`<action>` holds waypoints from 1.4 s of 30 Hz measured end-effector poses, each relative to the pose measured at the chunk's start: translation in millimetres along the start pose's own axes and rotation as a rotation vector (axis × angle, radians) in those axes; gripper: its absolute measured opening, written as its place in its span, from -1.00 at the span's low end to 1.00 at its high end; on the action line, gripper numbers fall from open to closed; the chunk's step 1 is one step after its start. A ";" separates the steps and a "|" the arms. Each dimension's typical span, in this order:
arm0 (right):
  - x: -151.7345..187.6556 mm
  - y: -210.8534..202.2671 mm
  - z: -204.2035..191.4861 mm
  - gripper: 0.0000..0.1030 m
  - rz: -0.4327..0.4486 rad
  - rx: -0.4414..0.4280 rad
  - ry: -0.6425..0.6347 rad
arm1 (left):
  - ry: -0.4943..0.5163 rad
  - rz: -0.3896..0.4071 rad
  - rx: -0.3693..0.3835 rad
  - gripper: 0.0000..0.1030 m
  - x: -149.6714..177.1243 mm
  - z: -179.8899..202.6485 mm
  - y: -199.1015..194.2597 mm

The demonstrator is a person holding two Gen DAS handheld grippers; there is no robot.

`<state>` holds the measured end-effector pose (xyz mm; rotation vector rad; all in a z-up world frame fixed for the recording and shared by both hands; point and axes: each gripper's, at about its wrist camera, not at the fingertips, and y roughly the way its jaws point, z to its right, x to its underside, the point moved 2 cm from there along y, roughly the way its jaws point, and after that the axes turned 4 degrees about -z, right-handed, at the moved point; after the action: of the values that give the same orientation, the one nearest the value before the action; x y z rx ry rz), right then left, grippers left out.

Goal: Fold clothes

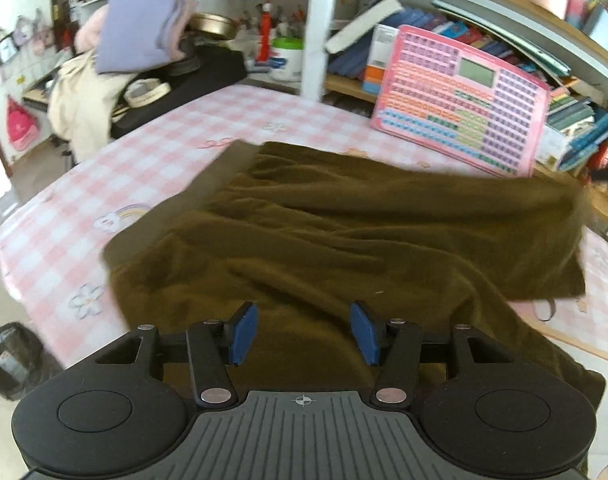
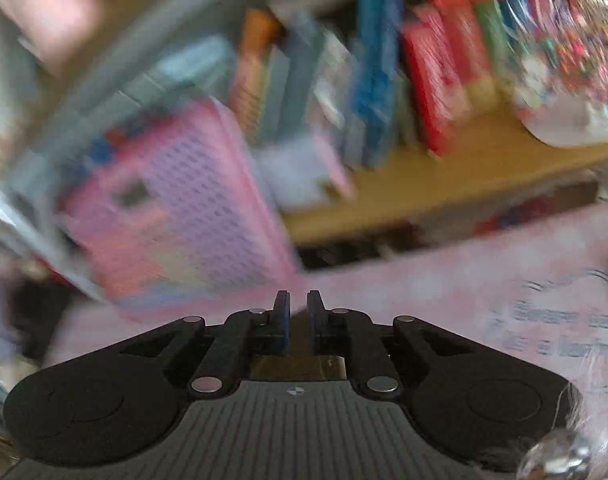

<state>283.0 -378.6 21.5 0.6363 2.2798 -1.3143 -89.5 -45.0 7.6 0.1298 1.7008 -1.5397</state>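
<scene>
A dark olive-brown garment [image 1: 343, 232] lies spread and wrinkled on the pink checked tablecloth [image 1: 176, 136]; its near part runs under my left gripper. My left gripper [image 1: 304, 332] is open, its blue pads [image 1: 244, 332] wide apart just above the cloth, holding nothing. In the right wrist view, which is blurred by motion, my right gripper [image 2: 298, 322] has its jaws nearly together with a narrow gap. It points at the bookshelf over the table's far edge. A little dark fabric shows between the finger bases; whether it is gripped I cannot tell.
A pink toy keyboard board [image 1: 459, 116] [image 2: 176, 216] leans against the bookshelf [image 1: 563, 92] [image 2: 383, 80] at the table's back. Folded lilac cloth [image 1: 140, 28] and a beige garment [image 1: 84, 100] sit at the far left. A dark jar [image 1: 12, 360] stands below the table's left edge.
</scene>
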 end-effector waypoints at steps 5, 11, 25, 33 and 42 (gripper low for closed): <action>19.0 -1.4 17.4 -0.39 -0.047 0.031 -0.020 | -0.085 -0.028 -0.043 0.02 7.1 -19.0 0.8; 71.6 -17.9 26.5 -0.39 -0.130 0.062 -0.089 | -0.049 -0.020 -0.005 0.02 0.3 -0.9 5.6; 144.6 -4.3 7.2 -0.72 -0.158 0.169 -0.355 | -0.011 0.002 -0.006 0.02 6.7 3.6 -5.4; 139.5 -29.8 10.3 -0.88 -0.117 0.190 -0.385 | -0.023 0.013 -0.001 0.02 6.6 -5.3 -7.8; 149.1 -36.8 17.1 -0.56 -0.084 0.273 -0.316 | -0.024 0.054 0.026 0.02 -10.8 -24.2 -5.1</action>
<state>144.4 -384.2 -46.6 0.3867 1.9091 -1.6543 -97.1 -20.6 16.2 0.1682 1.6462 -1.5181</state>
